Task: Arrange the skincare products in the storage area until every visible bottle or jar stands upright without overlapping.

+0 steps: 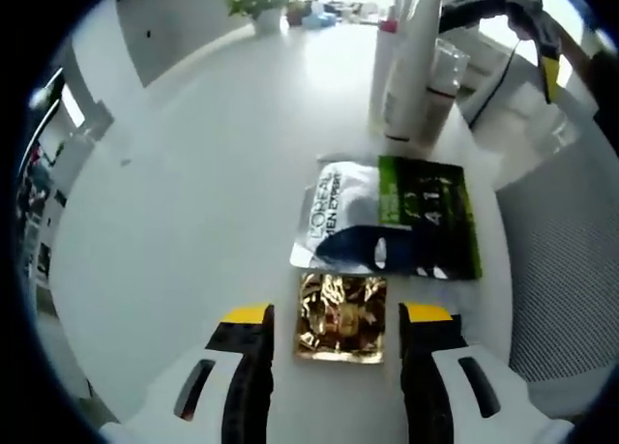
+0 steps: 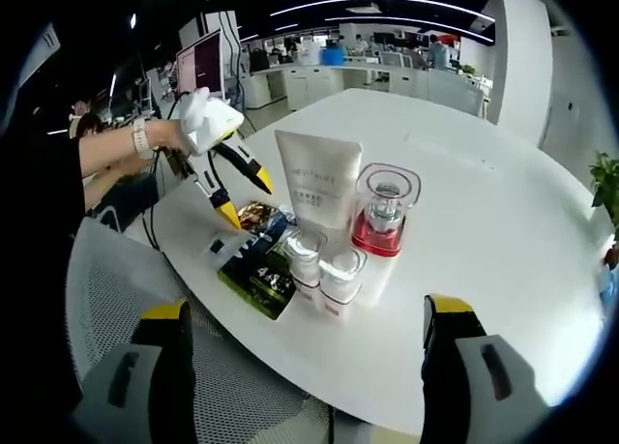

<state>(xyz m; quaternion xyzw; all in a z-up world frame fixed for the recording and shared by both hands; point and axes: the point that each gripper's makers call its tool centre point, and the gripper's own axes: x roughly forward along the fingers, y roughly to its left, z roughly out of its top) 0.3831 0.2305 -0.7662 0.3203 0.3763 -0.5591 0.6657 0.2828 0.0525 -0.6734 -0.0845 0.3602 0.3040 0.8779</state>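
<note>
Hovering over the white table (image 1: 174,173) with the left gripper (image 1: 334,320), jaws spread wide and holding nothing, one on either side of a small gold sachet (image 1: 340,317). Lying flat just beyond that sachet, touching or nearly touching its far edge: a dark green and silver sachet (image 1: 392,217). Standing upright well beyond that sachet: a white tube (image 2: 319,188), a clear bottle with red liquid (image 2: 384,212) just beside it, and two small clear-capped bottles (image 2: 324,275) in front of the tube, none leaning on another as far as can be judged.

Waiting near the table edge with the right gripper (image 2: 305,323), jaws also spread and empty, facing the bottle group; the left gripper (image 2: 224,178) reaching in from the far side of the sachets.

Probably starting on the flat packets, the bottles already looking upright. Calling next for lowering the left jaws around the gold sachet and pinching its edges without dragging the larger sachet along.
</note>
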